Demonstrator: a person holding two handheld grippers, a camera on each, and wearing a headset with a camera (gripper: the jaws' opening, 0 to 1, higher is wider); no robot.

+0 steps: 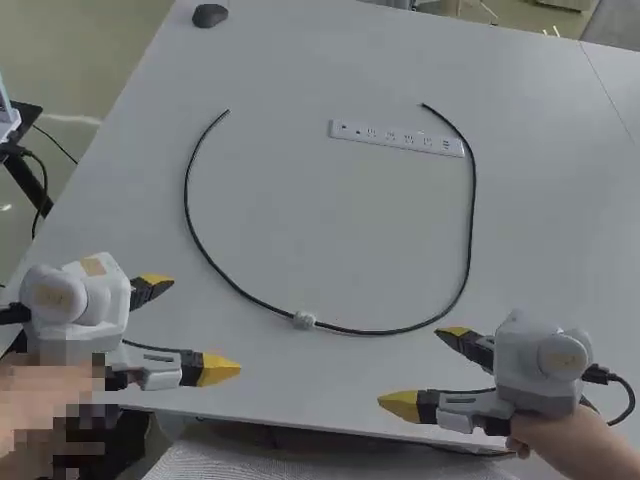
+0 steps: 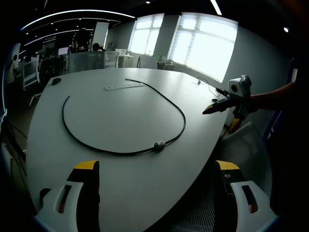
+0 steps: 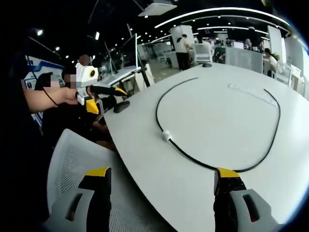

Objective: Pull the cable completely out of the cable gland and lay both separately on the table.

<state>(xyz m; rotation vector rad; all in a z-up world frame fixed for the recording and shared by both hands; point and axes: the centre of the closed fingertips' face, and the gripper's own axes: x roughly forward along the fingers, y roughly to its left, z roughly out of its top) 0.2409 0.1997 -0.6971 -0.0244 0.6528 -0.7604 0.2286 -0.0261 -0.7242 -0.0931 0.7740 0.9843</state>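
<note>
Tongs, left (image 1: 197,325): held low over the near left corner of the desk. Jaws wide apart with nothing between them. Yellow tips point right, toward the middle.
Cable (image 1: 187,195): black, lying flat on the desk in a wide open loop. Both ends lie toward the far side. Neither gripper touches it.
Cable gland (image 1: 303,320): small and white, threaded on the near stretch of the loop, beyond both sets of tips.
Tongs, right (image 1: 418,368): held by a hand (image 1: 565,440) at the near right edge. Jaws wide apart and empty, tips pointing left.
Desk (image 1: 330,230): large and white. A white power strip (image 1: 397,138) lies near the far cable end. A dark mouse (image 1: 210,15) sits at the far left.
Room: open office with bright windows (image 2: 203,43), ceiling strip lights and people (image 3: 182,46) standing in the background. A mesh chair (image 3: 72,159) stands at the near edge.
</note>
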